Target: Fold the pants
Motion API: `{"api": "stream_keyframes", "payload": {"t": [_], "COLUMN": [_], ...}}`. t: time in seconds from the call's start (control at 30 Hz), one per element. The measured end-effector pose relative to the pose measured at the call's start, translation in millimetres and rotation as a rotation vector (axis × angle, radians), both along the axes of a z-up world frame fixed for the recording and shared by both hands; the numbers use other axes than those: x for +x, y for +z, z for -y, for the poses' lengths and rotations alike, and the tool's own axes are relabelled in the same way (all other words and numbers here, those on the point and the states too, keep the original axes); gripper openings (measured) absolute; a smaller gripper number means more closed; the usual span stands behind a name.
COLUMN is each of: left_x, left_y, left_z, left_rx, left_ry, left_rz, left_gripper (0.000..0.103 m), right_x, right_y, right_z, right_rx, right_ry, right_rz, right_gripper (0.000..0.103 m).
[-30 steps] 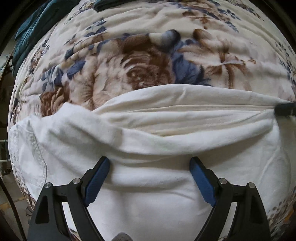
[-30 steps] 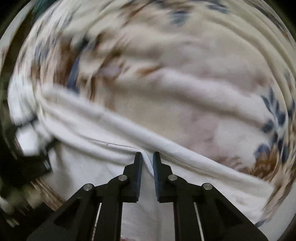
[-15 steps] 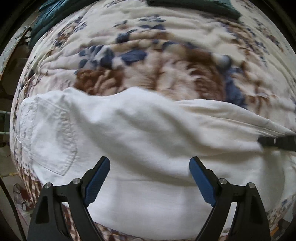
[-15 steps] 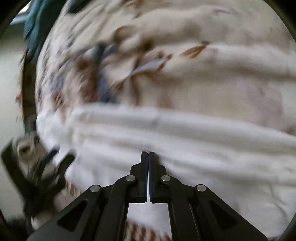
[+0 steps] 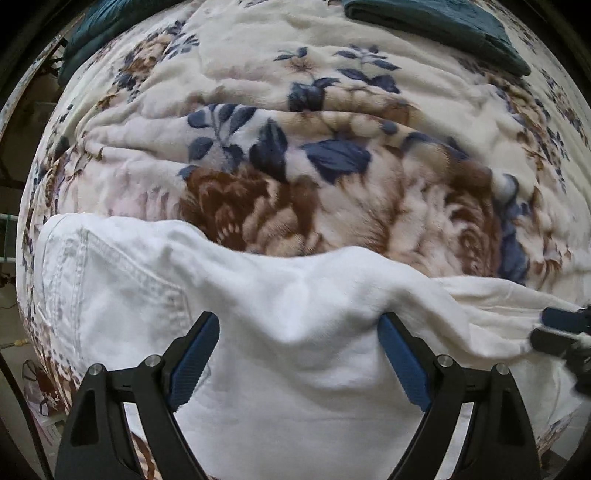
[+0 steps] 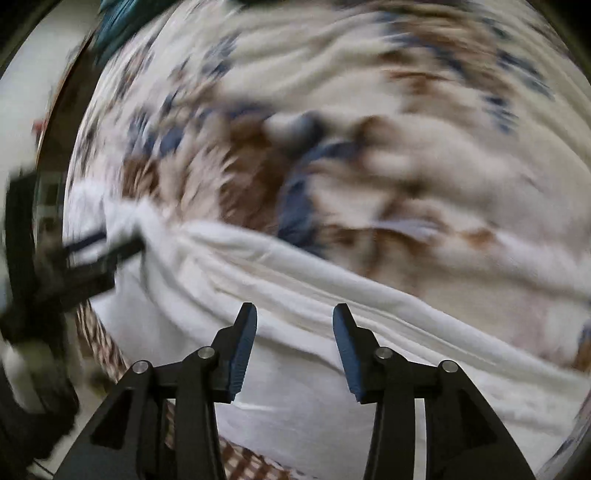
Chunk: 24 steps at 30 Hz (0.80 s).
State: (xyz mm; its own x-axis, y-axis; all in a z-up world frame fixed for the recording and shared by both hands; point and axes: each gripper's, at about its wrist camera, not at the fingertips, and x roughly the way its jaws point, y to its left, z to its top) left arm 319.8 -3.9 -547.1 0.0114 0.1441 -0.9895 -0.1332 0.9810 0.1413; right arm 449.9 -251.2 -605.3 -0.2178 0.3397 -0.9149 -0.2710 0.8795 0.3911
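Note:
White pants (image 5: pixel 295 369) lie across a floral blanket (image 5: pixel 258 74), their back pocket (image 5: pixel 110 295) at the left. My left gripper (image 5: pixel 299 321) points down on them, jaws wide, with a raised hump of cloth between the blue pads; no pinch shows. My right gripper (image 6: pixel 293 314) hovers over the long fold of the pants (image 6: pixel 406 350); its jaws are opening and nothing is pinched between them. It also shows at the right edge of the left wrist view, the right gripper (image 5: pixel 541 328) beside the pants' stretched edge. The left gripper (image 6: pixel 122 240) appears blurred at the left.
Folded teal garments (image 5: pixel 436 26) lie on the blanket at the back right, and another teal cloth (image 5: pixel 99 29) at the back left. A brown checked cloth (image 6: pixel 103 347) shows under the pants at the bed's near edge. The blanket (image 6: pixel 369 147) stretches beyond the pants.
Both grippers slid sideways along the pants, bringing the back pocket into view. The right gripper, shut on the fold in both earlier frames, now has its jaws apart and has let go.

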Motion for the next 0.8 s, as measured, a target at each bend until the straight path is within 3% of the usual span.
{"api": "stream_keyframes", "payload": {"t": [0.07, 0.13, 0.17, 0.23, 0.3, 0.37, 0.43, 0.5, 0.53, 0.6, 0.63, 0.67, 0.7, 0.8], "left_x": [8, 9, 11, 5, 1, -2, 1, -2, -5, 1, 10, 14, 17, 31], "left_y": [-8, -8, -9, -8, -9, -10, -10, -13, -12, -12, -11, -10, -9, -9], "left_z": [-11, -13, -16, -11, -12, -11, -15, -18, -22, -25, -25, -27, -29, -29], "left_rx": [-0.01, -0.016, -0.016, -0.017, -0.028, -0.045, -0.056, -0.061, -0.065, -0.065, -0.065, -0.064, -0.062, -0.086], "left_ry": [0.003, 0.002, -0.005, -0.013, -0.007, 0.007, 0.017, 0.021, 0.024, 0.022, 0.021, 0.02, 0.017, -0.01], "left_rz": [-0.012, -0.009, -0.009, -0.011, -0.019, -0.024, -0.022, -0.02, -0.019, -0.016, -0.011, -0.004, 0.005, 0.004], "left_gripper": [0.09, 0.09, 0.09, 0.09, 0.09, 0.09, 0.09, 0.09, 0.09, 0.09, 0.09, 0.09, 0.09, 0.09], "right_x": [9, 12, 18, 33, 45, 44, 32, 13, 4, -11, -15, -14, -7, 19], "right_y": [-17, -25, -26, -27, -22, -9, 12, 24, 24, 12, 4, -4, -11, -21], "right_z": [-41, -59, -55, -35, -11, 0, -13, -40, -49, -67, -75, -77, -69, -28], "right_rx": [-0.027, -0.043, -0.055, 0.001, 0.013, 0.083, 0.097, 0.027, 0.009, -0.099, -0.153, -0.189, -0.161, -0.017], "right_ry": [0.082, 0.116, 0.069, -0.083, -0.193, -0.228, -0.137, 0.012, 0.074, 0.199, 0.228, 0.225, 0.15, -0.133], "right_rz": [-0.025, -0.012, -0.002, -0.036, -0.036, -0.057, -0.029, 0.044, 0.052, 0.088, 0.11, 0.115, 0.077, -0.024], "right_gripper": [0.046, 0.02, 0.01, 0.001, 0.001, 0.002, 0.012, 0.056, 0.065, 0.068, 0.064, 0.027, 0.005, 0.004]}}
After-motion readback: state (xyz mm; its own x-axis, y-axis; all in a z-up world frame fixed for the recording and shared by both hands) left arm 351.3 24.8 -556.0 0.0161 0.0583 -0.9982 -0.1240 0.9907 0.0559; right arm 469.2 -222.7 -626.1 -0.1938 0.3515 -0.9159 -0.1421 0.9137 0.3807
